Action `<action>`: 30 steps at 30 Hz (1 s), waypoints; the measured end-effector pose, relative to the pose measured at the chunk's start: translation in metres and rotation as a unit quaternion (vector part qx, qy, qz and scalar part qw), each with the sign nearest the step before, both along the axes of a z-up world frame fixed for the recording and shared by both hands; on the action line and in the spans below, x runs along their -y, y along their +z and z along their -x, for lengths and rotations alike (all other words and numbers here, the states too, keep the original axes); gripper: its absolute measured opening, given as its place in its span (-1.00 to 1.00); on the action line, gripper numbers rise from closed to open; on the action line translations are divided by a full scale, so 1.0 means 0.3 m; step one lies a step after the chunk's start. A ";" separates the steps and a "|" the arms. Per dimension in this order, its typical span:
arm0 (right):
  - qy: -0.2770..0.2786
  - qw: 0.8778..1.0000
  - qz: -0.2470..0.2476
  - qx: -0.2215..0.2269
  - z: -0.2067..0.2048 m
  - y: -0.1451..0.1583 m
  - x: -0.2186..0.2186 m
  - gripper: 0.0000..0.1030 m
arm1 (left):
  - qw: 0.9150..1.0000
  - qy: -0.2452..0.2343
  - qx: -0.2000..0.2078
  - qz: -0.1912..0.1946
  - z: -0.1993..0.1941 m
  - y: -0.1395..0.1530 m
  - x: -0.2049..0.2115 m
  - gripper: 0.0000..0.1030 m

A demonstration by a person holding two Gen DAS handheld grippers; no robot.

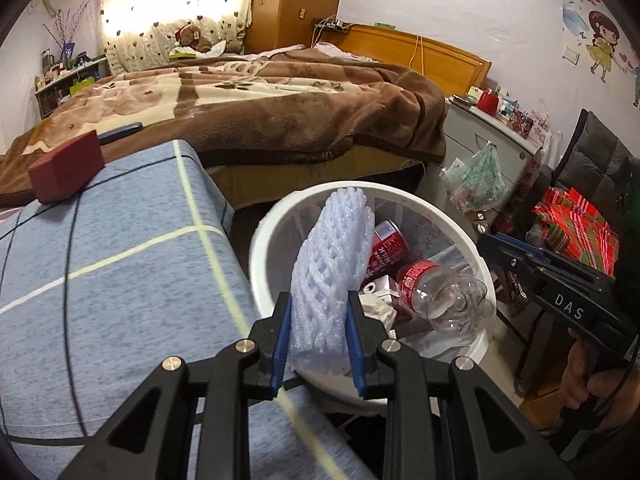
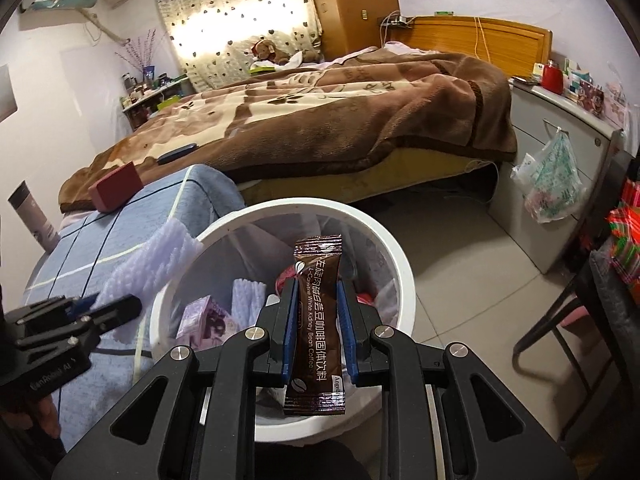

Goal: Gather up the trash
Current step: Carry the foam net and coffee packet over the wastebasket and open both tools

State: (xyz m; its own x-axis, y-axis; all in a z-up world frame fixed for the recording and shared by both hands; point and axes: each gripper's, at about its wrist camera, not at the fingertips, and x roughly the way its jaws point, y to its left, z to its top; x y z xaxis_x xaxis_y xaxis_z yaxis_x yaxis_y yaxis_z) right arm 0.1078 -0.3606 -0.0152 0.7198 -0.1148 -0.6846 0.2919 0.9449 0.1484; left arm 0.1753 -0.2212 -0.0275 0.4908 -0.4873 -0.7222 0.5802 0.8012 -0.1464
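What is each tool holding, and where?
Left tool: foam net, near its lower end. Right tool: coffee sachet, across its middle.

A grey tiled floor (image 2: pixel 460 240) is carrying a white waste bin (image 2: pixel 404 280), which is standing just beside a surface draped in a blue-grey checked cloth (image 1: pixel 120 264). A dark red box (image 1: pixel 66 172) is lying on that cloth near its far edge. Behind it, a bed (image 2: pixel 400 184) is bearing a rumpled brown and cream blanket (image 2: pixel 320 120); a dark flat object (image 2: pixel 176 153) is resting on the blanket near the foot, and a teddy bear (image 2: pixel 268 50) is sitting at the far side.
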 end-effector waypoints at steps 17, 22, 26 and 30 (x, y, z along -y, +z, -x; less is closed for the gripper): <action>0.015 1.000 0.020 -0.009 -0.036 -0.010 0.001 -0.37 | 1.000 0.016 0.000 -0.007 -0.003 -0.004 0.028 0.20; 0.015 1.000 0.018 0.000 -0.021 0.006 -0.008 -0.01 | 1.000 0.015 0.004 -0.004 0.008 0.010 0.013 0.20; 0.014 1.000 0.019 0.009 -0.003 0.018 -0.022 -0.01 | 1.000 0.019 0.011 -0.004 0.024 0.022 -0.004 0.21; 0.009 0.999 0.030 0.018 0.025 0.030 -0.051 -0.01 | 0.999 0.023 0.022 0.002 0.052 0.039 -0.025 0.21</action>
